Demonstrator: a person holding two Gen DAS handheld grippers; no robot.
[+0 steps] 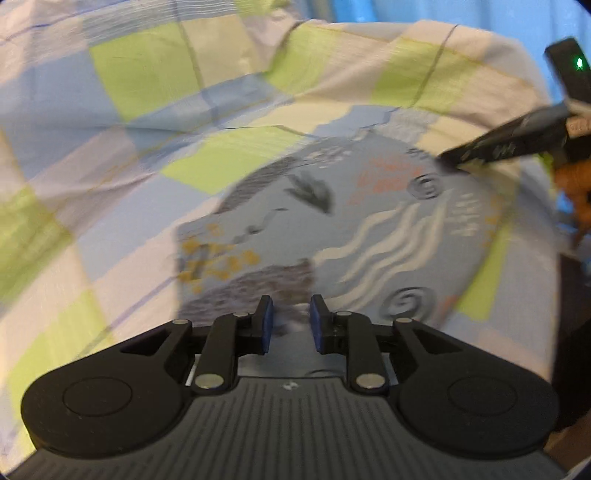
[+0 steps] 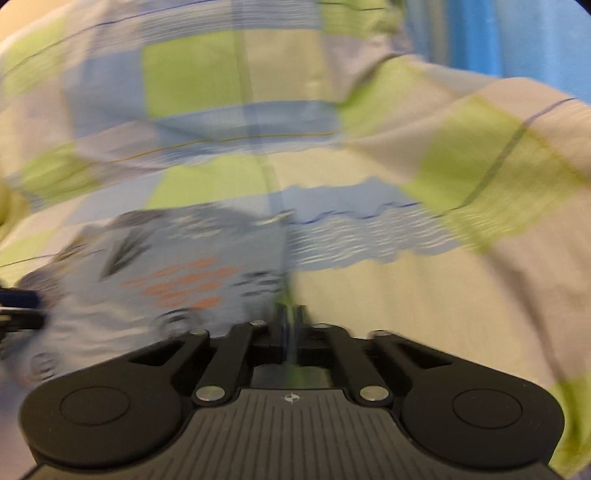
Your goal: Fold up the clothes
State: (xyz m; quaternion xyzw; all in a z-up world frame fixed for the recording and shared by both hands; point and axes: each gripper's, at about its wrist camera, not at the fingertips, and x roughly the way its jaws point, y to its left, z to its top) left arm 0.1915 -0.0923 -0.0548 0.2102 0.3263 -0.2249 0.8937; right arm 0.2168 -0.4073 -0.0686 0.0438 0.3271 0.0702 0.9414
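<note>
A grey-blue garment (image 1: 332, 229) printed with spirals, waves and orange marks lies flat on a checked sheet (image 1: 140, 85). My left gripper (image 1: 291, 321) is open at the garment's near edge, with its blue pads (image 1: 266, 321) apart and nothing between them. My right gripper (image 1: 454, 158) comes in from the right and its tip touches the garment's far right edge. In the right wrist view the right gripper (image 2: 290, 321) has its fingers together beside the garment (image 2: 166, 273). That view is blurred, so any pinched cloth cannot be made out. The left gripper (image 2: 18, 306) shows at the far left.
The green, blue and cream checked sheet (image 2: 369, 295) covers the whole surface, with soft folds at the back. A blue wall or curtain (image 2: 498, 33) stands behind it. A person's hand (image 1: 572, 192) holds the right gripper at the right edge.
</note>
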